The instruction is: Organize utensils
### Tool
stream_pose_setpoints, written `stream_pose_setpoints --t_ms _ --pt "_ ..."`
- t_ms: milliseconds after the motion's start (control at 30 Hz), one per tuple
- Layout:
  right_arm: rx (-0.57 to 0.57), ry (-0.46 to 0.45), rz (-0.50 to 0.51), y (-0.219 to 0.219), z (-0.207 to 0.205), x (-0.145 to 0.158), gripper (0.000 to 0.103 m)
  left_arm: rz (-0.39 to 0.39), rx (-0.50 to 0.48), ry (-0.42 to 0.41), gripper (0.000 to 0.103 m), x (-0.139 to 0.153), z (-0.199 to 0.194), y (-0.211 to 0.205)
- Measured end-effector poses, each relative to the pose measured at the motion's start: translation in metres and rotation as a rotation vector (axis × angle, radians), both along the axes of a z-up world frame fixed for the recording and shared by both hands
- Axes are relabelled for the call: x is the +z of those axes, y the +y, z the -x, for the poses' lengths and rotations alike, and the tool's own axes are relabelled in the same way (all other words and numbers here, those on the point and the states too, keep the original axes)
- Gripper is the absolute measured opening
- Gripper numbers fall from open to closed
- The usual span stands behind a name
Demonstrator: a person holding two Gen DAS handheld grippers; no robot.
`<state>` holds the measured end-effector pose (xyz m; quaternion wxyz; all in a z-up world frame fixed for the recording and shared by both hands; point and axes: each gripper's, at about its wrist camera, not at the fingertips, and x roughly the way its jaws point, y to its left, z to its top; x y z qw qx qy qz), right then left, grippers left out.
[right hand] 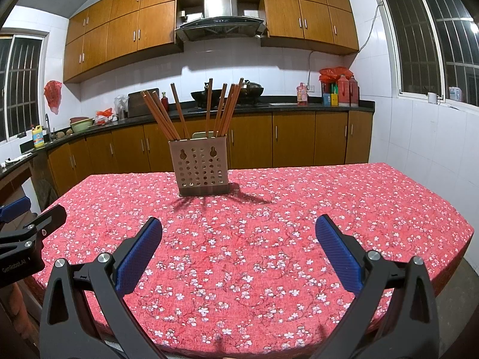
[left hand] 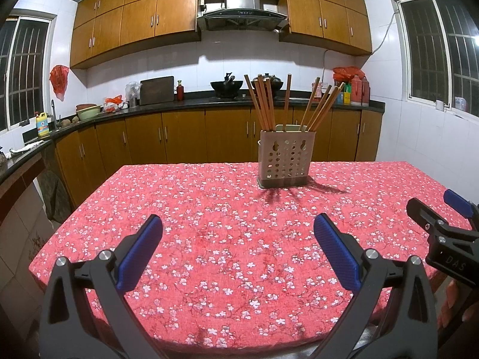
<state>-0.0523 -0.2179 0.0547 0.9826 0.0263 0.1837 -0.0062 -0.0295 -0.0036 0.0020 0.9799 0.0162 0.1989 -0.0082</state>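
Chopsticks (left hand: 266,104) are seen standing in a perforated holder (left hand: 283,158), upper centre-right of the left wrist frame, upper centre-left of the right wrist frame. They are fanned apart, some leaning left, some right; one stands near upright. Holder is set on the red floral tablecloth (left hand: 209,209), toward the far edge. No loose utensils are visible on the cloth.

Left gripper (left hand: 238,224) is held low at the near edge, fingers spread wide, nothing grasped. Right gripper (right hand: 239,224) likewise: released, empty, well apart from the holder.

Step judged: approach not yet begun, or the sorting already finished; cannot be told. Next move, if any, would call for a reach forward to the holder and a narrow pinch on one thin stick without tipping the holder.
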Motion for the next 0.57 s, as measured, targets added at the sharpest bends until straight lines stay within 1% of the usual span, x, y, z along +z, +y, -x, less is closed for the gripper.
stream_pose_setpoints --t_ms 567 --pt "0.000 0.000 0.000 -0.0002 -0.0001 0.0007 0.101 0.011 0.007 0.004 0.099 -0.0009 0.0013 0.0013"
